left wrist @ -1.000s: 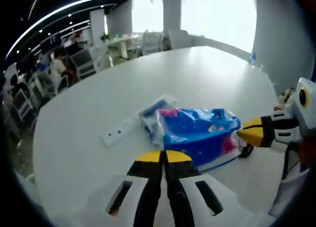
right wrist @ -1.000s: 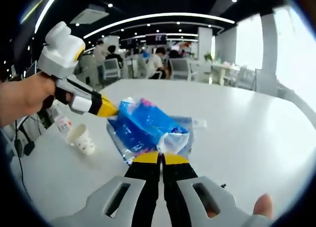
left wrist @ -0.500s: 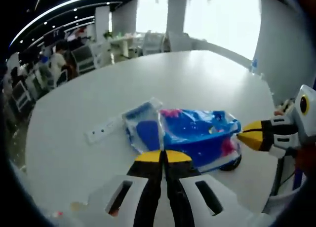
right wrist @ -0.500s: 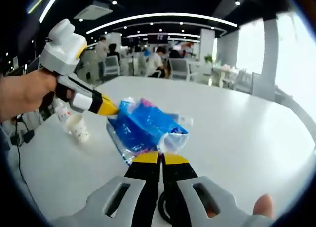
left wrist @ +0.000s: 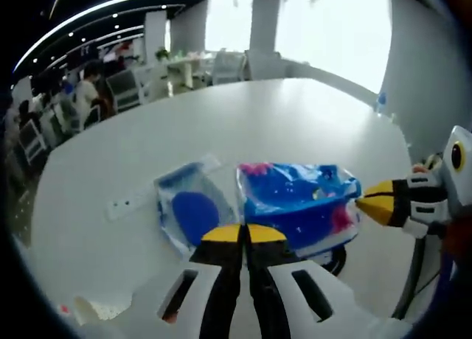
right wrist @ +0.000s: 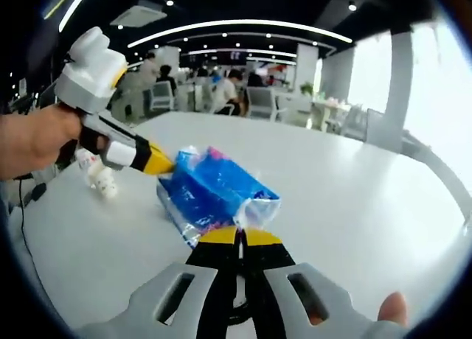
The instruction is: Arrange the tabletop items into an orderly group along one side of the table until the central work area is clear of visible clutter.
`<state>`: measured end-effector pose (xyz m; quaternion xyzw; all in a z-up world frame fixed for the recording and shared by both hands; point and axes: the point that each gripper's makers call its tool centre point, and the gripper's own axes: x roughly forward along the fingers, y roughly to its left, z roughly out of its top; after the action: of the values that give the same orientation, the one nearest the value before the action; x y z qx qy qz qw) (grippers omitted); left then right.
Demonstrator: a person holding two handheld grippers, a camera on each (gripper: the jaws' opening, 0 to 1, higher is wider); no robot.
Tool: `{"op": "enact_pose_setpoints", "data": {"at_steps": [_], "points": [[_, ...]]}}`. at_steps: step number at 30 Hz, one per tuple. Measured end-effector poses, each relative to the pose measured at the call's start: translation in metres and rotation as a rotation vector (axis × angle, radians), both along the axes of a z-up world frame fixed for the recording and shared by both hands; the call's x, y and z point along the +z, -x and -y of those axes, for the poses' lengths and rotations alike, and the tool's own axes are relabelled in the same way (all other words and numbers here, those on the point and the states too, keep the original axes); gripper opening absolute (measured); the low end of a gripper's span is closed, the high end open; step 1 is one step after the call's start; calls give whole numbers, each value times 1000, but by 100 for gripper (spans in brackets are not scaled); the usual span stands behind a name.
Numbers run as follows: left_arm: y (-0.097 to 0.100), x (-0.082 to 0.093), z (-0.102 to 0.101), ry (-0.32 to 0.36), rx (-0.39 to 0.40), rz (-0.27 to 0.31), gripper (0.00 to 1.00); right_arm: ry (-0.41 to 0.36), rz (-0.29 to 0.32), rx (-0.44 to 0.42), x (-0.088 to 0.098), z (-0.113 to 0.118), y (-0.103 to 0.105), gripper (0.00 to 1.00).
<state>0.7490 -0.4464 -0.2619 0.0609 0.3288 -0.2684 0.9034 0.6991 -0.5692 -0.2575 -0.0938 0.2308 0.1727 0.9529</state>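
Note:
A blue plastic-wrapped package [left wrist: 295,199] hangs above the white table [left wrist: 295,118], held between both grippers. My left gripper [left wrist: 242,234] is shut on its near edge, and in the right gripper view it [right wrist: 164,164] comes in from the left onto the package's far corner. My right gripper [right wrist: 240,236] is shut on the package's [right wrist: 206,191] clear crinkled end; in the left gripper view it [left wrist: 369,201] enters from the right. A second flat blue pack [left wrist: 188,215] lies on the table, apart from the held one.
A white power strip [left wrist: 127,205] lies left of the flat pack. A black ring-shaped object [left wrist: 335,259] sits on the table under the package. A white paper cup [right wrist: 99,178] stands near the table edge. People and chairs are far behind.
The held package has risen and come away from the flat blue pack, which stays on the table. Both views have shifted with the hands. The black ring now shows beneath.

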Motion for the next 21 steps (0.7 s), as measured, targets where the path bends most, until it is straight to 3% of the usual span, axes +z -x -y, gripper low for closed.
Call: {"op": "enact_pose_setpoints", "data": {"at_steps": [14,21], "points": [[-7,-8,53,34,31,21,0,12,21,-38,-1,56,-14,2],[-14,-22,72,53,57,14,0,21,24,-61,-9,77,-31,2]]}}
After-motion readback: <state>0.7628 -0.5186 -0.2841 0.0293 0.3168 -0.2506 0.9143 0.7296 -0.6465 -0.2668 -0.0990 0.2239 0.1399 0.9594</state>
